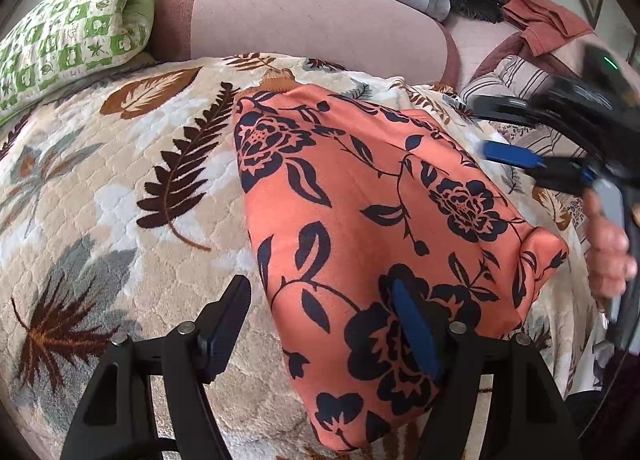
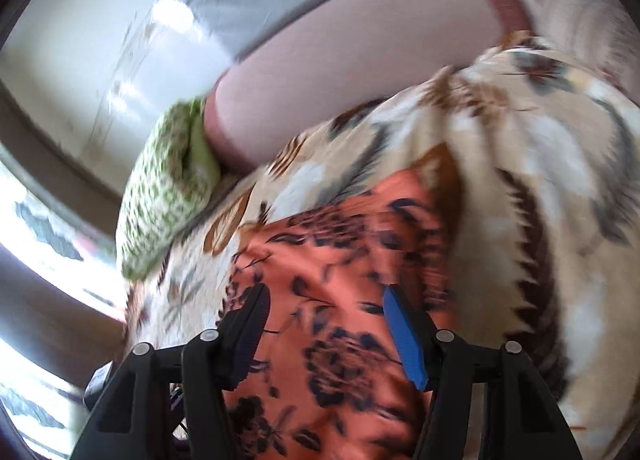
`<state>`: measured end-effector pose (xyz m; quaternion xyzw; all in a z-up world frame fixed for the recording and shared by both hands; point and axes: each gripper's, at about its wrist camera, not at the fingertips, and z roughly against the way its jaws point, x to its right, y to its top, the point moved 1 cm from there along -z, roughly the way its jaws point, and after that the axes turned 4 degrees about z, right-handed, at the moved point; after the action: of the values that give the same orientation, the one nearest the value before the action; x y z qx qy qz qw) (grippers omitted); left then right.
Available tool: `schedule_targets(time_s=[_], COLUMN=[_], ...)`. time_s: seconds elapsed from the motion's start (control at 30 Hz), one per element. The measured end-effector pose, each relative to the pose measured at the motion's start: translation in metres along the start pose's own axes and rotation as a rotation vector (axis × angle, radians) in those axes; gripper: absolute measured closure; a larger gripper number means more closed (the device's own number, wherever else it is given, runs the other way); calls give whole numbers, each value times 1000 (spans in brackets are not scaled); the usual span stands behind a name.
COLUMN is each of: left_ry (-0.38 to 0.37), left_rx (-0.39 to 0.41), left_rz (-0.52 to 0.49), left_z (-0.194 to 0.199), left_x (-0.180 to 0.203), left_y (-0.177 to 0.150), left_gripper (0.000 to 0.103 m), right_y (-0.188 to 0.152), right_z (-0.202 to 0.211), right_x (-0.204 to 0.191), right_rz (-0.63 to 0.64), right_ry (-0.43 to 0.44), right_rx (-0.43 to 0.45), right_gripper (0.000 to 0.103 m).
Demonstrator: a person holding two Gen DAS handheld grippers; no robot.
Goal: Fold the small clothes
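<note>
On the left, the green patterned pillow point(image 1: 76, 32) lies at the far left corner of the bed, and a wide part of the leaf-print blanket point(image 1: 120, 180) is free beside it. The left claw point(image 1: 320, 324) is released: its left finger is over the blanket, its right finger over the near edge of the orange flowered cloth point(image 1: 360, 200), with nothing gripped. The cloth lies folded in the middle of the bed. At the right, the right claw point(image 1: 500, 128) is also released, above the cloth's right edge. No writing is readable.
</note>
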<state>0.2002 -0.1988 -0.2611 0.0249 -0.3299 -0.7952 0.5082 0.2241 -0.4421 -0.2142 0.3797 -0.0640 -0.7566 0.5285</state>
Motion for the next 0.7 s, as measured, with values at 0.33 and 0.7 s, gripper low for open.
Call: schedule_targets(time_s=[0.33,0.7], left_ry=[4,30], left_rx=[-18,5], left_rz=[31,43], left_z=[-5,-5], left_x=[-8,-6], left_y=[-2,-7], left_gripper=[19,14], right_y=[31,38], right_z=[-73,-157], right_x=[25,-42], right_rz=[-208,-27], right_ry=[-131,-8], right_rx=[-113,-288], right_gripper=[65,63])
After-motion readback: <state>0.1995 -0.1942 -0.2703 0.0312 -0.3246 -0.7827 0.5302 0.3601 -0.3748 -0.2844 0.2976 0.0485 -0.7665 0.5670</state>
